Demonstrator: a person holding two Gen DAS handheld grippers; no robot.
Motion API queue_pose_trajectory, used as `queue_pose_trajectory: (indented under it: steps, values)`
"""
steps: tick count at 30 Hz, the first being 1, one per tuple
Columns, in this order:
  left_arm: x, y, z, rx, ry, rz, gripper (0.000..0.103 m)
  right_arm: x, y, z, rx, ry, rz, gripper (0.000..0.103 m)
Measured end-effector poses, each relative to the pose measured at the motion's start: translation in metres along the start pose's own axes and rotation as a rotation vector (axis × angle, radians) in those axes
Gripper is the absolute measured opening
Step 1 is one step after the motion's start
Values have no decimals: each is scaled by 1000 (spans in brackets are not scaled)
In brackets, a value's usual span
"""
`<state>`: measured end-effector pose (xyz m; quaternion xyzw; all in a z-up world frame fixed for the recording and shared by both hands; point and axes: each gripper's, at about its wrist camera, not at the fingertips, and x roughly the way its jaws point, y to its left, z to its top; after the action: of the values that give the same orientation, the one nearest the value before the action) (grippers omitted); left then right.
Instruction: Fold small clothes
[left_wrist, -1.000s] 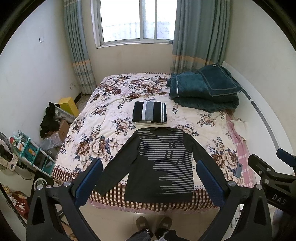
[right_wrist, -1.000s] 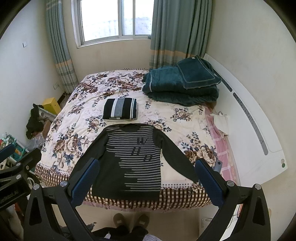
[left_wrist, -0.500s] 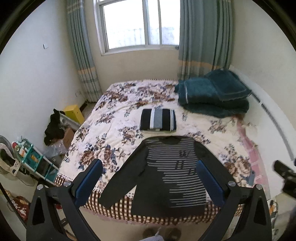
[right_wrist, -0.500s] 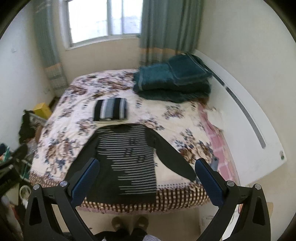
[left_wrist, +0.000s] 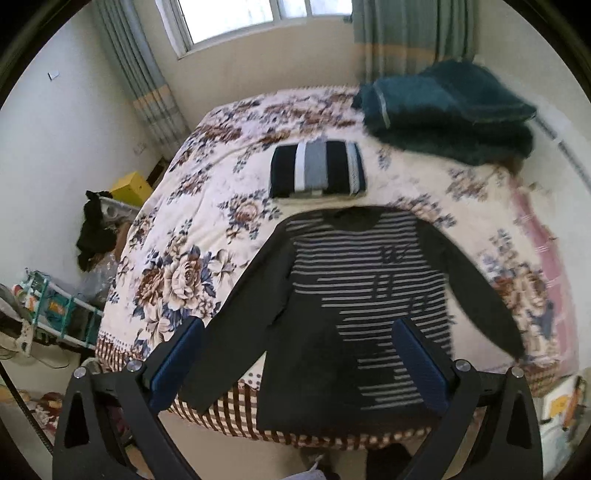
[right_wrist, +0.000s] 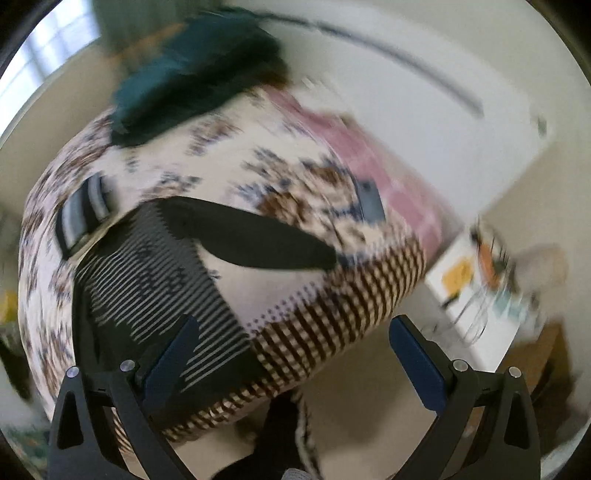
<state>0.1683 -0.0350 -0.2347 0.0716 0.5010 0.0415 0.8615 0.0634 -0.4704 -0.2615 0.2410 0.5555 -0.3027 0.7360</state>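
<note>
A dark long-sleeved shirt with grey stripes (left_wrist: 362, 295) lies flat, sleeves spread, at the near end of the floral bed (left_wrist: 207, 229). It also shows, blurred, in the right wrist view (right_wrist: 147, 266), with its right sleeve (right_wrist: 258, 240) stretched toward the bed corner. A folded striped garment (left_wrist: 317, 170) lies beyond its collar. My left gripper (left_wrist: 299, 336) is open and empty above the shirt's lower half. My right gripper (right_wrist: 291, 332) is open and empty, above the bed's near right corner.
Folded teal blankets (left_wrist: 443, 107) sit at the bed's far right. A phone (right_wrist: 371, 201) lies near the right edge on pink cloth. Clutter, a yellow box (left_wrist: 131, 186) and a rack (left_wrist: 55, 314) stand on the floor at left. A white headboard (right_wrist: 424, 122) runs along the right.
Both grippers have moved down toward the bed. The right one swung to the right toward the shirt's right sleeve and bed corner; its view is now blurred. The shirt has not moved.
</note>
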Motion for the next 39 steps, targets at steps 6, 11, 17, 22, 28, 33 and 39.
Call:
queue_pose_trajectory:
  steps: [6, 11, 17, 22, 28, 33, 39]
  values:
    - [87, -50, -4, 56, 97, 97, 103, 176, -101, 37, 213, 177, -29, 75]
    - [163, -99, -18, 138, 238, 92, 103, 304, -134, 64, 341, 281, 44, 75]
    - [247, -142, -31, 189, 289, 80, 103, 426, -129, 81, 447, 381, 111, 75]
    - [316, -162, -40, 174, 328, 71, 103, 482, -105, 80, 442, 414, 92, 71]
    - [347, -179, -48, 168, 342, 36, 103, 434, -70, 86, 261, 227, 75, 9]
    - [352, -198, -52, 192, 340, -7, 103, 378, -74, 117, 250, 44, 41, 8]
    - [353, -221, -48, 221, 323, -38, 103, 374, -84, 177, 241, -15, 11, 8]
